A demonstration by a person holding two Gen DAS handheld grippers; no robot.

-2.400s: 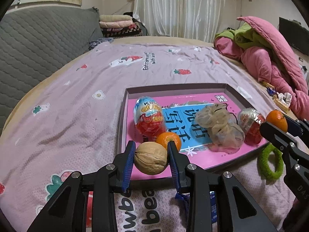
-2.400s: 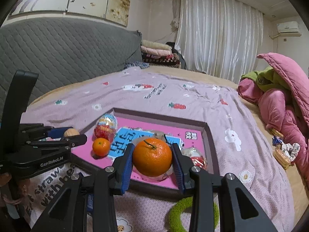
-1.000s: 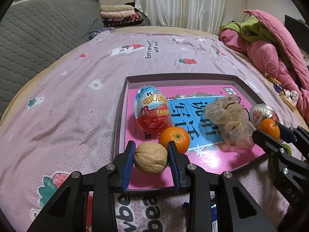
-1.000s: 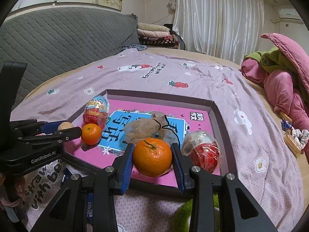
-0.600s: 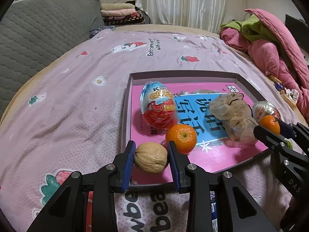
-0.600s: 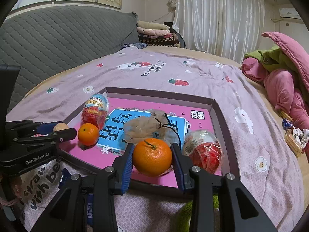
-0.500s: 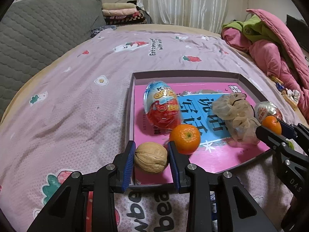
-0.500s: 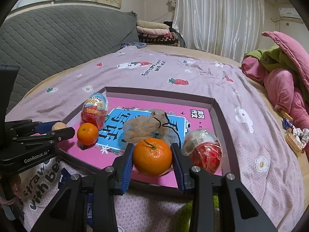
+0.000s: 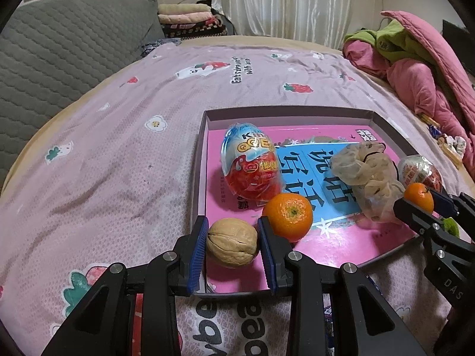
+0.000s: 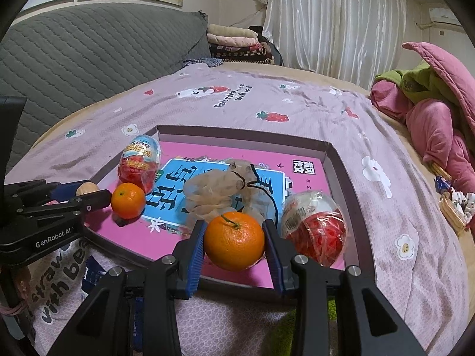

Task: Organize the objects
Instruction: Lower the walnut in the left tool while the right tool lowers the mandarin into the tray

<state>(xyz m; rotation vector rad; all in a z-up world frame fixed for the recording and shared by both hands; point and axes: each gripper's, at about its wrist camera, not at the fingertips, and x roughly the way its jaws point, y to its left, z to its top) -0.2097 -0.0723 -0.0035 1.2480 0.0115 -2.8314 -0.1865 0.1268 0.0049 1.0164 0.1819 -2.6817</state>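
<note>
Tan walnut (image 9: 232, 242) is sitting clamped between the blue pads of the left gripper (image 9: 232, 247), over the near-left corner of the tray (image 9: 198, 178). Right gripper (image 10: 234, 244) is squeezing a big mandarin (image 10: 234, 240) the same way, over the tray's near edge, w/ the stem facing up. Inside the tray, a smaller mandarin (image 9: 288, 213) is resting just right of the walnut, touching the base of a blue-and-red choc egg (image 9: 251, 166). Beige mesh pouch (image 10: 221, 190) w/ a black drawstring is lying mid-tray, just behind the held mandarin. 2nd wrapped egg (image 10: 315, 232), red and silver, is lying at the near-right corner beside the right gripper. Tray floor is showing pink w/ a blue panel & printed characters. All of it is sitting on a bed under a mauve strawberry-print sheet (image 9: 118, 136); pink quilt (image 10: 439, 109) is bunching up at far right.
</note>
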